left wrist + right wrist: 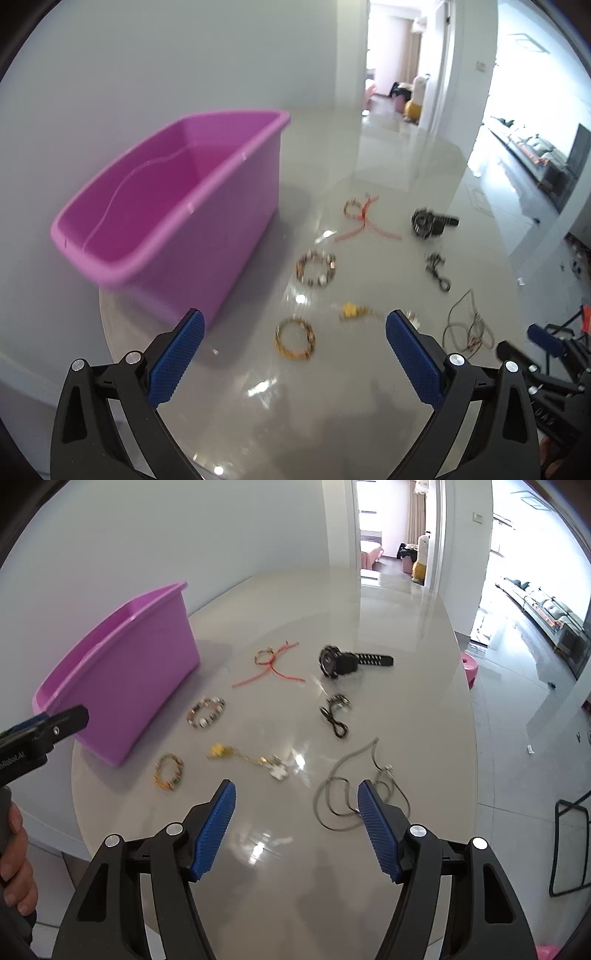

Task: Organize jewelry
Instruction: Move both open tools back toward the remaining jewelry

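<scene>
Jaws of the left gripper [294, 325] are standing spread wide with nothing between the blue pads, hanging over the glossy pale table [388, 609]. The right gripper [296, 794] is likewise gaping open and empty above the near edge, its right pad overlapping a grey cord necklace [341, 786] in the picture; whether it is touching the cord is unclear.

Parts are being cut off or smeared: the left tool is entering the right wrist view only as a dark tip at the left border, with part of a hand [14, 856] below it, and motion blur is softening most of the small pieces.

Jewelry is lying loose on the table, all outside the purple bin [166, 206], which is sitting at the left and showing a bare interior. Just beside the bin are lying a yellow-orange woven bracelet [294, 339] and a chunky beaded bracelet [316, 268]. Farther off, a small bracelet with red cords [364, 218] is trailing its strands. A yellow charm on a chain [245, 757] is lying between the grippers' reach and the beads. A black watch [351, 661] is resting well apart to the right, with a small dark cord piece [336, 716] near it, too blurred to identify.
</scene>
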A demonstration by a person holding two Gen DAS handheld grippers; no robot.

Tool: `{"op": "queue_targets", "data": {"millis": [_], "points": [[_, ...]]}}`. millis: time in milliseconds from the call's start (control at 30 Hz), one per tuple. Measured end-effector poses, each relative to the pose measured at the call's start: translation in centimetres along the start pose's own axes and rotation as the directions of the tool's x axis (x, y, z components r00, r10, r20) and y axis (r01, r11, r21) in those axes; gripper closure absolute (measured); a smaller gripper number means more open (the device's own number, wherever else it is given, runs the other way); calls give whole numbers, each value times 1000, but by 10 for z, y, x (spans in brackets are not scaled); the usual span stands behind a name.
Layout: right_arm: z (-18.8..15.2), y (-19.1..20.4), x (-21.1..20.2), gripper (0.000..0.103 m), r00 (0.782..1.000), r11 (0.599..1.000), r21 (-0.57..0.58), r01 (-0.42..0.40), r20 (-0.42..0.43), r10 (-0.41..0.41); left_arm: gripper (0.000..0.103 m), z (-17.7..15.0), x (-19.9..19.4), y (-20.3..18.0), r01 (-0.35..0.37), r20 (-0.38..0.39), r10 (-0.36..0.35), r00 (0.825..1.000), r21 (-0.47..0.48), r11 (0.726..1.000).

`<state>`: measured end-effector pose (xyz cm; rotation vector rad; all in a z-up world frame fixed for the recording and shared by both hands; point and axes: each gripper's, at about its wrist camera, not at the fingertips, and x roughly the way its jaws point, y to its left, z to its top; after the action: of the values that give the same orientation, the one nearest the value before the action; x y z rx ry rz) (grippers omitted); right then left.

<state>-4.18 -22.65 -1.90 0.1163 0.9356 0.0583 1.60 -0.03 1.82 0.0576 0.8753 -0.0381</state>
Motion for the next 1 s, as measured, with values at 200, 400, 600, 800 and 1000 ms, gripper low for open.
{"op": "queue_targets", "data": {"millis": [200, 400, 600, 800, 1000], "points": [[-20, -19, 25, 37, 999, 1000, -18, 11, -43, -12, 6, -40, 31, -12, -66, -63, 66, 996, 7, 998], [-37, -33, 52, 37, 999, 999, 33, 34, -35, -32, 6, -53, 66, -3, -77, -91, 75, 993, -16, 997], [-47, -38, 84, 37, 999, 995, 89, 43, -27, -41, 6, -63, 96, 3, -89, -89, 88, 992, -1, 996], [-50, -40, 100, 37, 998, 992, 101, 69, -8, -69, 6, -68, 127, 2, -83, -89, 83, 993, 5, 997], [-47, -42, 109, 36, 991, 988, 77, 130, 0, -131, 6, -67, 145, -3, -90, -103, 93, 990, 35, 995]]}}
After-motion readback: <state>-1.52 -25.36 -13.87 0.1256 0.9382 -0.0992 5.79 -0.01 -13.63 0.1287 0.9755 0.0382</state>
